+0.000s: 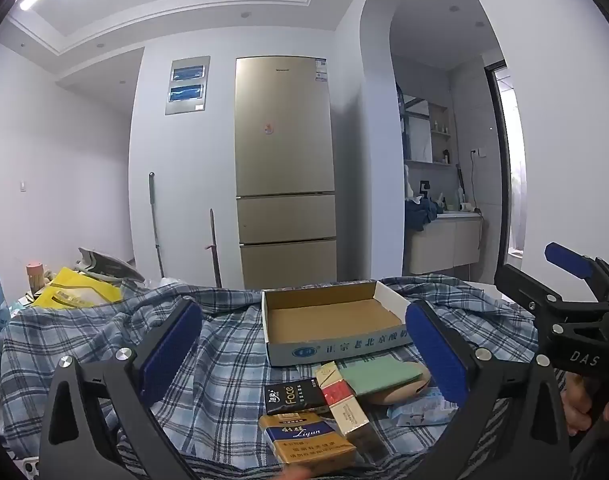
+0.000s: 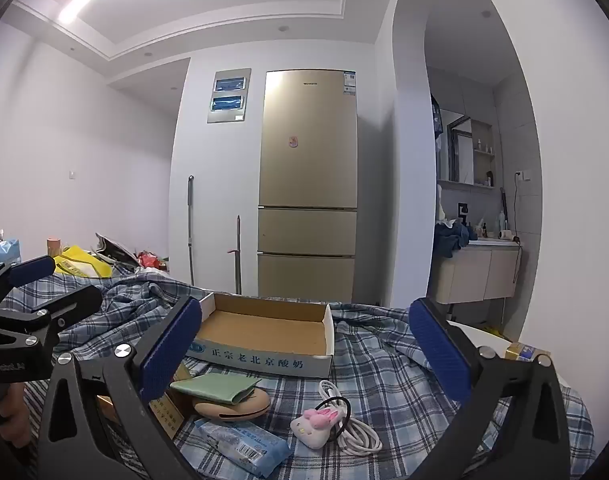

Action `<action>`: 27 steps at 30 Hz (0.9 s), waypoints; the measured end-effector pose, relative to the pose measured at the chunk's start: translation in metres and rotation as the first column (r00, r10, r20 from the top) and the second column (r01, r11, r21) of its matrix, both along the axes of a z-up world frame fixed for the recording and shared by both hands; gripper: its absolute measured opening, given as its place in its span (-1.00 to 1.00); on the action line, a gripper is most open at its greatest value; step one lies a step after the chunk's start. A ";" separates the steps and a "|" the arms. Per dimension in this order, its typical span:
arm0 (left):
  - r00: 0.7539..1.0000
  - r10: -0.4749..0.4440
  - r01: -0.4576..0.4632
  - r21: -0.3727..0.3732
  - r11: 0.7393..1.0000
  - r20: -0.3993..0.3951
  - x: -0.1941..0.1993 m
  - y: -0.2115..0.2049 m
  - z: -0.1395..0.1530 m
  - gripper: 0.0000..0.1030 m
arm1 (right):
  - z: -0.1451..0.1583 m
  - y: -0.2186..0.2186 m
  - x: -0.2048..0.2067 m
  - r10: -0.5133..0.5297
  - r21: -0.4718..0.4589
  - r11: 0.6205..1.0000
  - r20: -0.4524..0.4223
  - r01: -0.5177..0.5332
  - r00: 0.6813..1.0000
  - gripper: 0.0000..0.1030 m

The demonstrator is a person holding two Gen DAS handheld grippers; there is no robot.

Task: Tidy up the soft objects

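An open, empty cardboard box (image 1: 332,320) (image 2: 264,332) lies on a blue plaid cloth (image 1: 224,360). In front of it are a folded green cloth (image 1: 378,376) (image 2: 214,388) on a tan soft pouch (image 2: 232,406), a blue tissue pack (image 2: 240,444) (image 1: 420,408), and a pink plush bunny on a hair tie (image 2: 314,424). My left gripper (image 1: 304,310) is open above several cigarette packs (image 1: 304,440), holding nothing. Beside it on the right, my right gripper (image 2: 304,344) (image 1: 532,276) is open over the plush and pouch, also holding nothing.
A white cable (image 2: 352,428) is coiled by the plush. Yellow bags and clutter (image 1: 76,292) pile at the table's left end. Another pack (image 2: 524,352) lies at the right edge. A gold fridge (image 1: 284,168) and a mop stand behind.
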State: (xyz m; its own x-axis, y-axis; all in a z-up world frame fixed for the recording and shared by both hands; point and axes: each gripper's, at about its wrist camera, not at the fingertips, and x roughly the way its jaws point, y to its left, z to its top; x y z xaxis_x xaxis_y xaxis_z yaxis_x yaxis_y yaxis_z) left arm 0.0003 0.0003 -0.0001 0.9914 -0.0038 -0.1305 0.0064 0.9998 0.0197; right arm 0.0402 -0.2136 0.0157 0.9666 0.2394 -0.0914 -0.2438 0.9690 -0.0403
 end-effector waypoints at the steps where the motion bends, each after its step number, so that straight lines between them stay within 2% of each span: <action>1: 1.000 -0.003 0.003 -0.004 1.000 -0.005 0.000 0.000 0.000 1.00 | 0.000 0.000 0.000 0.000 0.000 1.000 0.000 0.000 1.000 1.00; 9: 1.000 -0.017 0.017 -0.021 1.000 -0.018 0.001 0.007 -0.001 1.00 | 0.000 0.000 0.001 -0.002 -0.005 1.000 0.001 0.002 1.000 1.00; 15: 0.998 -0.045 0.042 -0.071 0.997 -0.047 0.006 0.012 -0.002 1.00 | 0.000 0.001 0.000 -0.004 -0.012 1.000 0.001 0.004 1.000 1.00; 27: 0.998 -0.056 0.054 -0.066 0.996 -0.034 0.004 0.008 -0.001 1.00 | 0.000 0.001 -0.001 -0.004 -0.005 1.000 -0.002 0.004 1.000 1.00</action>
